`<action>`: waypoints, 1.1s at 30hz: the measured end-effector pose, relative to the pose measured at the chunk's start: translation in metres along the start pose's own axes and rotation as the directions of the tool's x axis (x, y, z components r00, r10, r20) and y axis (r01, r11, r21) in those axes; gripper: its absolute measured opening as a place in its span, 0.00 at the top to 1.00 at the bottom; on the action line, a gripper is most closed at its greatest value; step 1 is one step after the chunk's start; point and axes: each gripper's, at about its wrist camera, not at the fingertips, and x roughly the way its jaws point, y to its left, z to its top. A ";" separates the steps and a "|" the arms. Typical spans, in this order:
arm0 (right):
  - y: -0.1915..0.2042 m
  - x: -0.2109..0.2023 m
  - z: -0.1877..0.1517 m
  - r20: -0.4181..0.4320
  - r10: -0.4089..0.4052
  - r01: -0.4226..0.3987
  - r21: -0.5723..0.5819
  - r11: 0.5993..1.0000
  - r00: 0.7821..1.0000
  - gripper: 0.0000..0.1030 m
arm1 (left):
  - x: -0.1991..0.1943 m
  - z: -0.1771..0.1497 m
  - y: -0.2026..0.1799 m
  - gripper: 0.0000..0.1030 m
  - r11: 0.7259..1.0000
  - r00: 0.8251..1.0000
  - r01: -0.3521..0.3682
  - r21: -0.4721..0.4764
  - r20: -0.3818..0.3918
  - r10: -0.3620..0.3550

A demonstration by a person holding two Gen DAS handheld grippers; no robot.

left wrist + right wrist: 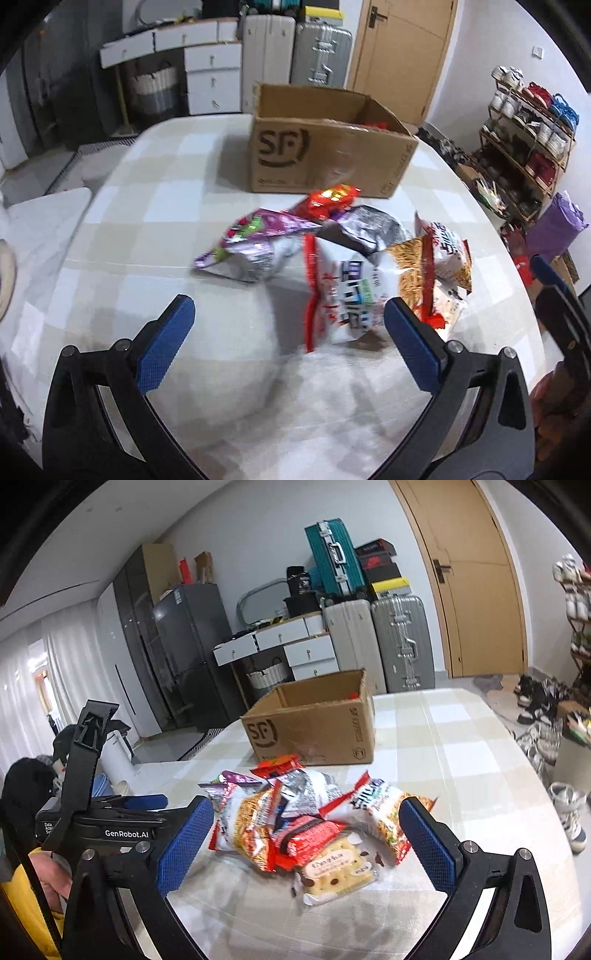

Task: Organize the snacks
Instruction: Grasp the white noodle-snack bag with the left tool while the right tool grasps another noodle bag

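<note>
Left gripper, jaws spread wide and empty, held low over the checked table, aimed at the snack packets; right gripper, likewise wide and empty, its pads flanking the near packets, a biscuit pack nearest. Beyond the pile stands an open cardboard box; suitcases and a door behind.

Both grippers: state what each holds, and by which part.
Nothing. The left gripper and right gripper are open, above the pile of crinkly snack packets.
</note>
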 end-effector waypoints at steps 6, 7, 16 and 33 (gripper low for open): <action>-0.012 0.006 -0.005 -0.015 0.011 -0.011 0.024 1.000 1.000 0.01 | 0.030 0.010 -0.021 0.01 0.998 0.997 0.061 0.021 -0.045 -0.060; -0.013 0.006 -0.006 -0.016 0.012 -0.012 0.026 1.000 1.000 0.01 | 0.035 0.011 -0.024 0.01 0.998 0.997 0.063 0.023 -0.052 -0.061; -0.024 0.012 -0.013 -0.036 0.032 -0.029 0.067 0.997 0.999 0.01 | 0.069 0.016 -0.045 0.01 0.994 0.988 0.106 0.013 -0.111 -0.104; -0.023 0.012 -0.017 -0.063 0.029 -0.023 0.086 0.996 0.998 0.01 | 0.066 0.012 -0.044 0.39 0.979 0.976 0.203 0.026 -0.086 -0.201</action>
